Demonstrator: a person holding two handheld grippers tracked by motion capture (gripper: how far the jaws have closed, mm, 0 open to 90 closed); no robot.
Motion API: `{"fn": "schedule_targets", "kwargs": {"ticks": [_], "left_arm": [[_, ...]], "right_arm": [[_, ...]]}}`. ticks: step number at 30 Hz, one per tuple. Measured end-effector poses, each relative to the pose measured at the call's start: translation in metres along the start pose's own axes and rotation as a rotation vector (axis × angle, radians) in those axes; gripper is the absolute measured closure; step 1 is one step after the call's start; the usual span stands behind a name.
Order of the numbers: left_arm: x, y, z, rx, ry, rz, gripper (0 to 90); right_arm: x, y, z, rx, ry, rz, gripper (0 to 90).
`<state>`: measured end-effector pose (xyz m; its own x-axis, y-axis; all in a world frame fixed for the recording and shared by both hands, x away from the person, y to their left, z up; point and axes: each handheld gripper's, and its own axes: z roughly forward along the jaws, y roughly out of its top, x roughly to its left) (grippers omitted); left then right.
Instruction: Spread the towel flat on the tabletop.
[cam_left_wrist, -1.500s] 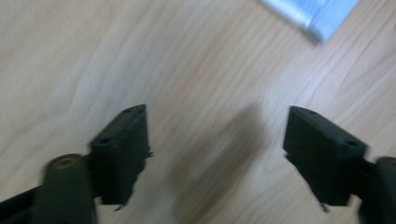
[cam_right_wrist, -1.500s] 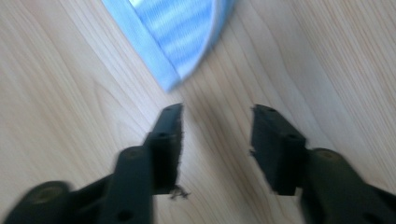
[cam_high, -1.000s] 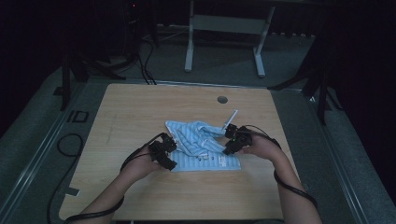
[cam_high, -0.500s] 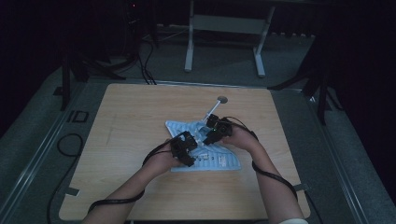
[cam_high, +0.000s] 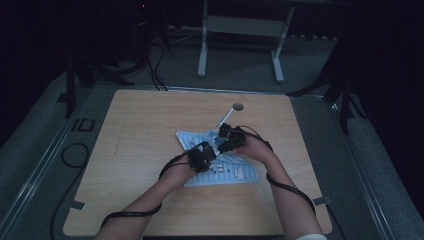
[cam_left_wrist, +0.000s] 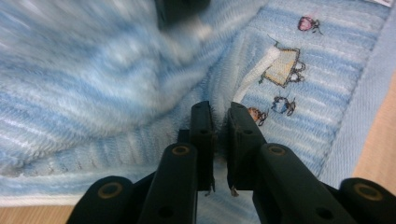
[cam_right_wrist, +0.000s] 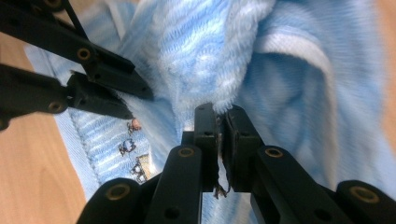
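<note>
A light blue striped towel (cam_high: 239, 171) with small embroidered pictures lies rumpled on the wooden table (cam_high: 135, 150). My left gripper (cam_high: 203, 156) sits on the towel's middle. In the left gripper view its jaws have just been closing and now pinch a raised fold of the towel (cam_left_wrist: 140, 79) at the left gripper's tips (cam_left_wrist: 219, 113). My right gripper (cam_high: 228, 140) is just behind and to the right of it. Its jaws have also just been closing and grip a fluffy ridge of the towel (cam_right_wrist: 205, 51) at the right gripper's tips (cam_right_wrist: 220, 113). The left gripper (cam_right_wrist: 135, 100) shows close by in the right gripper view.
A small round grey hole (cam_high: 238, 106) sits in the table behind the towel. Black cables (cam_high: 70, 155) lie on the grey floor to the left. A white metal stand (cam_high: 240, 30) rises beyond the table's far edge. Bare wood surrounds the towel.
Both hands have moved inward toward each other over the towel. The jaws of both grippers have closed onto folds of the cloth, which is now bunched up in the middle.
</note>
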<state>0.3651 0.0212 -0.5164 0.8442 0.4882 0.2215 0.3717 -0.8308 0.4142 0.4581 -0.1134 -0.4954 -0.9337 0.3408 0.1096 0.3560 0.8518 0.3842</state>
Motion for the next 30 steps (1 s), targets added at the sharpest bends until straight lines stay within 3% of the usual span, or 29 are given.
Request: {"fn": "schedule_targets", "kwargs": {"ticks": [5, 6, 11, 13, 14, 15, 17, 18, 20, 22, 23, 25, 27, 28, 29, 30], "left_arm": [[0.000, -0.009, -0.014, -0.036, 0.015, -0.009, 83.3], [0.002, -0.016, -0.026, -0.067, 0.022, -0.033, 83.8], [0.010, -0.027, -0.047, -0.120, 0.041, -0.076, 83.9], [0.018, -0.032, -0.057, -0.139, 0.056, -0.099, 83.8], [0.029, -0.038, -0.065, -0.160, 0.080, -0.141, 83.8], [0.029, -0.038, -0.065, -0.160, 0.080, -0.141, 83.8], [0.042, -0.044, -0.071, -0.176, 0.089, -0.185, 83.9], [0.051, -0.047, -0.074, -0.187, 0.073, -0.214, 83.9], [0.063, -0.051, -0.076, -0.215, 0.060, -0.260, 84.0], [0.074, -0.051, -0.075, -0.211, 0.033, -0.279, 84.0], [0.078, -0.049, -0.074, -0.223, 0.092, -0.276, 84.0], [0.085, -0.045, -0.072, -0.211, 0.146, -0.292, 81.6], [0.094, -0.043, -0.066, -0.174, 0.224, -0.336, 70.0], [0.098, -0.044, -0.063, -0.150, 0.209, -0.356, 63.7], [0.104, -0.047, -0.057, -0.108, 0.156, -0.385, 58.6], [0.104, -0.049, -0.054, -0.099, 0.164, -0.395, 55.8]], "right_arm": [[0.002, -0.007, -0.023, -0.054, -0.024, 0.000, 84.6], [0.003, -0.015, -0.041, -0.084, -0.053, 0.005, 84.6], [0.001, -0.027, -0.062, -0.103, -0.094, 0.021, 84.5], [-0.002, -0.034, -0.071, -0.112, -0.120, 0.035, 84.6], [-0.007, -0.042, -0.079, -0.118, -0.136, 0.055, 84.6], [-0.009, -0.046, -0.082, -0.124, -0.141, 0.065, 84.6], [-0.012, -0.049, -0.085, -0.127, -0.141, 0.081, 84.6], [-0.014, -0.053, -0.088, -0.132, -0.141, 0.092, 84.6], [-0.019, -0.059, -0.093, -0.168, -0.102, 0.118, 84.6], [-0.020, -0.060, -0.095, -0.189, -0.094, 0.125, 84.5], [-0.021, -0.059, -0.094, -0.190, -0.091, 0.129, 84.5], [-0.022, -0.055, -0.092, -0.187, -0.098, 0.138, 83.6], [-0.024, -0.052, -0.086, -0.171, -0.137, 0.160, 80.7], [-0.027, -0.051, -0.081, -0.147, -0.186, 0.189, 73.9], [-0.030, -0.051, -0.078, -0.135, -0.193, 0.210, 71.9], [-0.033, -0.054, -0.073, -0.118, -0.177, 0.241, 66.8]]}}
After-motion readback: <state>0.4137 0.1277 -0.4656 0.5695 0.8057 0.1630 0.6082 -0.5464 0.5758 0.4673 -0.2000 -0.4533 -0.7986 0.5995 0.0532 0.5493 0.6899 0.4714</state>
